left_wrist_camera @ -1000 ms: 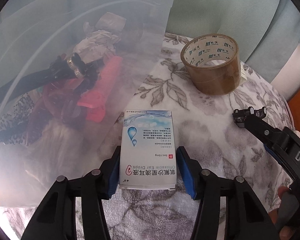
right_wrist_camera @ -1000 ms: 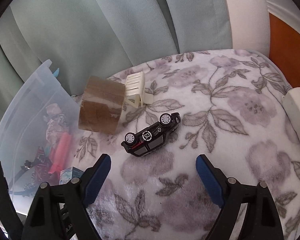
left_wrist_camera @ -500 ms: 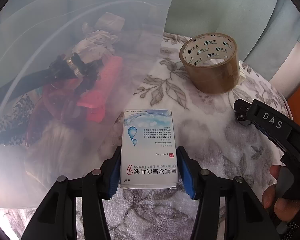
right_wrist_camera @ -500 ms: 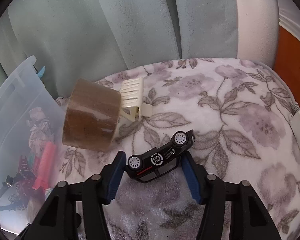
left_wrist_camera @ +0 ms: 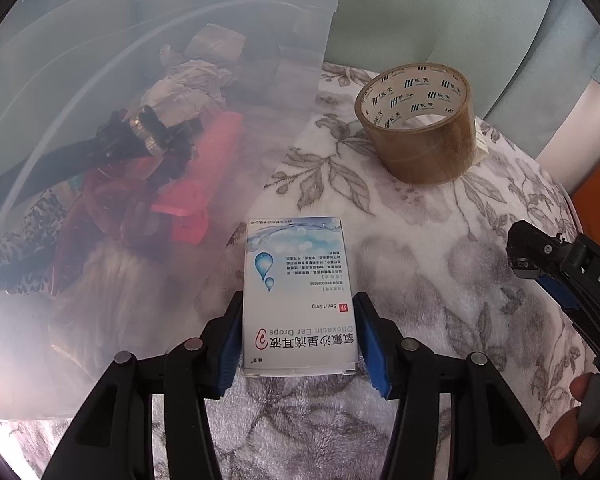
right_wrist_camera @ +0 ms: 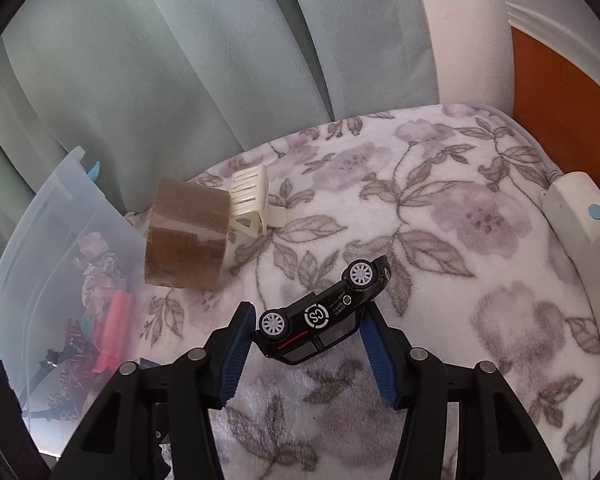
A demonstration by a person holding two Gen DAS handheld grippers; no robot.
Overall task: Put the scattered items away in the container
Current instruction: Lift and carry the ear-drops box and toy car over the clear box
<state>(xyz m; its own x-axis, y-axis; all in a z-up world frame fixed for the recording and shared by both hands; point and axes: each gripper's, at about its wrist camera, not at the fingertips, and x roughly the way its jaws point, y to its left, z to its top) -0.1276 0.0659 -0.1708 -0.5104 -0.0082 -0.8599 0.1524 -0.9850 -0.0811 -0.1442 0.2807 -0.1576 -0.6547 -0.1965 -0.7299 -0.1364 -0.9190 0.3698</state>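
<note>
toy car black, on its side, white wheels, red stripe

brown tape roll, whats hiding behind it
A cream plastic hair claw clip sits right behind the brown packing tape roll, on the floral fleece blanket. The roll covers the clip's near lower corner; whether they touch can't be told.

You see soft, even daylight, faint shadows, sharp focus, black fisheye corners; milky haze toward ten o'clock.
</note>
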